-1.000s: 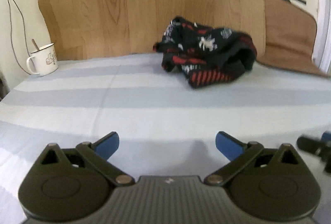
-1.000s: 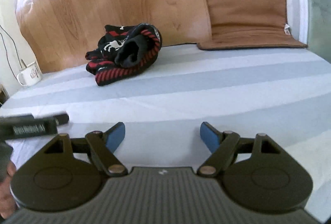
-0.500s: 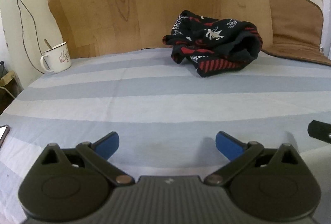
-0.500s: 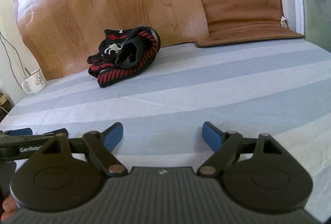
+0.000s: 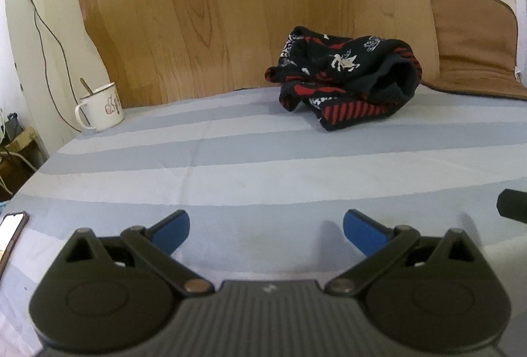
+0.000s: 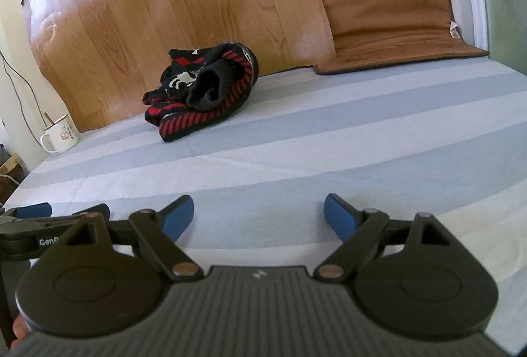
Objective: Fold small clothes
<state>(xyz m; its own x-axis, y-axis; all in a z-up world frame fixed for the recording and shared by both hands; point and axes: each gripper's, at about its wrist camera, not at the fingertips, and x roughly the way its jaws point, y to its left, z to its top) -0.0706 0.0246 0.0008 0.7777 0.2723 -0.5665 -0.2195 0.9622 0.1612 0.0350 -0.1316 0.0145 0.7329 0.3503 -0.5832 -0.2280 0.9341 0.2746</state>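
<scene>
Both grippers' jaws wide, empty.

Wood-grain panel (image 5: pixel 250 11) behind striped bed (image 5: pixel 263 159)

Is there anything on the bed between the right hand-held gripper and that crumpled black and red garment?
No. In the right wrist view, only bare striped sheet lies between the right hand-held gripper and the garment.

A lived-in room at home

A striped blue sheet (image 5: pixel 263 166) fills the frame's middle; an enamel mug (image 5: pixel 100 108) sits at left, a wood-grain vinyl sheet (image 5: pixel 250 4) and brown seat pad (image 6: pixel 385 4) lean along the top.
</scene>
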